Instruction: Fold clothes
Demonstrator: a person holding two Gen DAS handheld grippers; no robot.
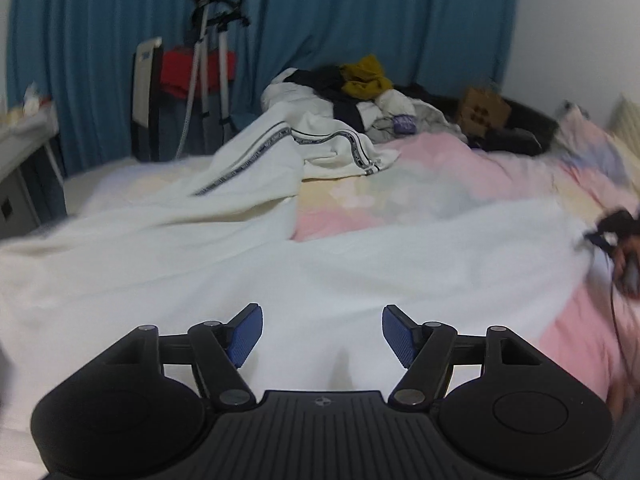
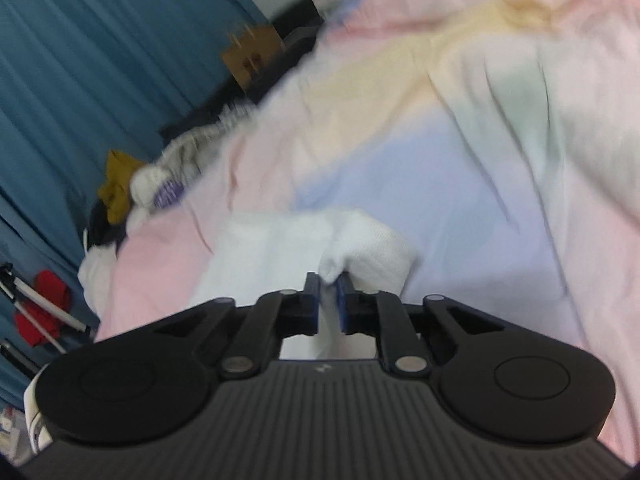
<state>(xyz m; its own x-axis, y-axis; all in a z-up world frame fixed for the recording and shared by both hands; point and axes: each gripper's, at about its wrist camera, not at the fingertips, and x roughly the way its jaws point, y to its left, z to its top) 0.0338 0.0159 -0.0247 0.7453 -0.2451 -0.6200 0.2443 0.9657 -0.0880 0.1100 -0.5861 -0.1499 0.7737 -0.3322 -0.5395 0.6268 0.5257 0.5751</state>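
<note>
A large white garment [image 1: 320, 256] lies spread over the bed, its striped sleeve [image 1: 256, 148] trailing toward the back. My left gripper [image 1: 322, 334] hovers just above the cloth, open, its blue pads [image 1: 247, 336] holding nothing. At the far right of the left wrist view, the right gripper [image 1: 612, 236] appears small and blurred at the garment's edge. In the right wrist view my right gripper [image 2: 329, 286] is shut on a bunched corner of the white garment [image 2: 360, 240], the cloth pinched between its blue pads.
The bed carries a pastel pink, yellow and blue cover [image 1: 440, 184]. A pile of clothes [image 1: 360, 92] with a mustard piece sits at the back, beside a cardboard box [image 1: 482, 114]. Blue curtains [image 1: 360, 20], a chair with red cloth [image 1: 188, 76] and a tripod stand behind.
</note>
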